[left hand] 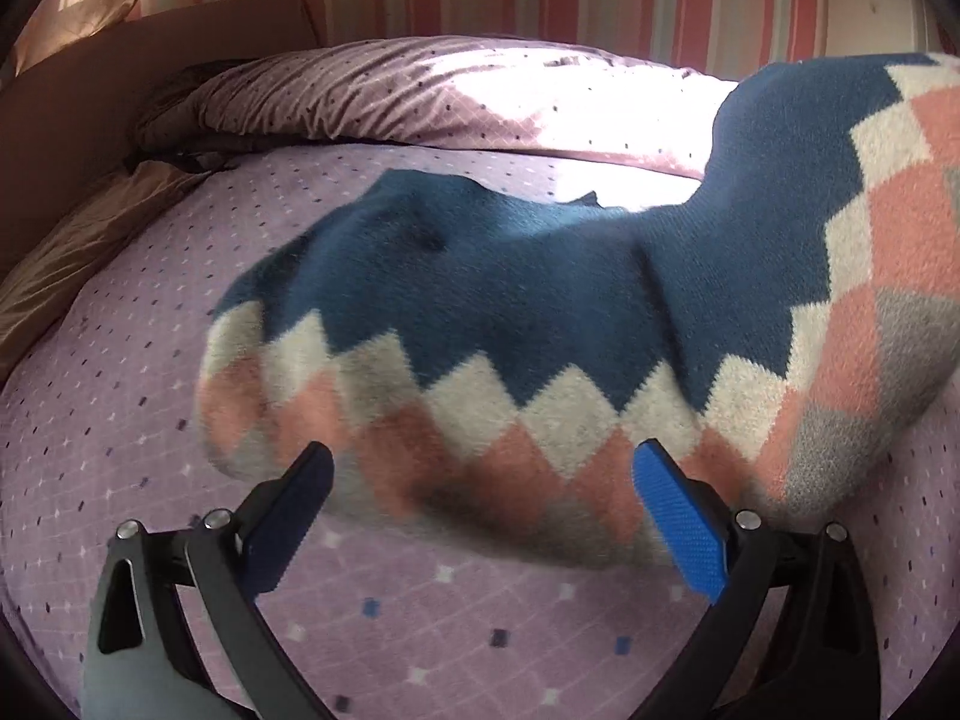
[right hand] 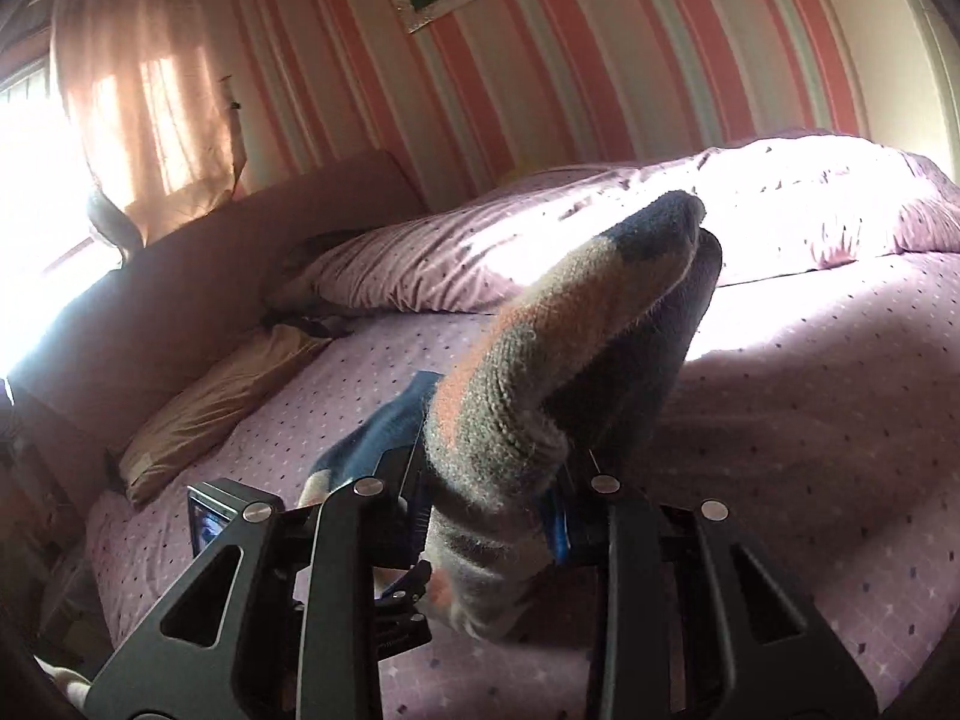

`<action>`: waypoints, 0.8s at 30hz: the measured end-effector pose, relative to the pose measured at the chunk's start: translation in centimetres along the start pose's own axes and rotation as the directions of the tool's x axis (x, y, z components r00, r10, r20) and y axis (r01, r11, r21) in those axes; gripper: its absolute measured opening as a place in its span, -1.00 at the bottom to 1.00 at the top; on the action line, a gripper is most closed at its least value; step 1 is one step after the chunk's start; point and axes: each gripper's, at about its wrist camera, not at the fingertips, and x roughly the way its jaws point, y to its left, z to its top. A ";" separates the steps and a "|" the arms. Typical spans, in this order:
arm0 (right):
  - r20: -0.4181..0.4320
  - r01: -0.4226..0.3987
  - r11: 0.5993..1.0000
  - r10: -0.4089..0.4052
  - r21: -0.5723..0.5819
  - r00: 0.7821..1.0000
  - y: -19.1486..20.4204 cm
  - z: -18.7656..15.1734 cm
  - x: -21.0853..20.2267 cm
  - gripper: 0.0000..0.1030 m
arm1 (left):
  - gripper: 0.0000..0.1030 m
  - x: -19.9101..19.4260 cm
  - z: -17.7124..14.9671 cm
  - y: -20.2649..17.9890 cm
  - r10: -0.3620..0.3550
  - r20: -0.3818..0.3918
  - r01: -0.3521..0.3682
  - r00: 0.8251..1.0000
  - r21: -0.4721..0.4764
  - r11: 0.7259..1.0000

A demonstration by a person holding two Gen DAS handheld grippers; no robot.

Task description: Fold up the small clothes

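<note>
I see one patterned knit garment (left hand: 540, 300), raised above the bedsheet (left hand: 120, 420). My right gripper (right hand: 489, 492) pinches its edge; my left gripper (left hand: 480, 516) stands wide, empty. Two pillows (right hand: 480, 240) behind.

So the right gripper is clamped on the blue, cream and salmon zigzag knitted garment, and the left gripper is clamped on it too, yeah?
Not quite. The right gripper is clamped on the blue, cream and salmon zigzag knitted garment, but the left gripper is not: the left wrist view shows its jaws wide apart, gripping nothing.
</note>
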 end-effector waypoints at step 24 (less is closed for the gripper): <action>-0.202 -0.095 0.990 0.072 -0.106 0.977 16.6 -8.3 17.2 0.58 | 0.95 -5.6 2.8 19.6 0.078 0.088 -0.064 0.993 -0.147 0.987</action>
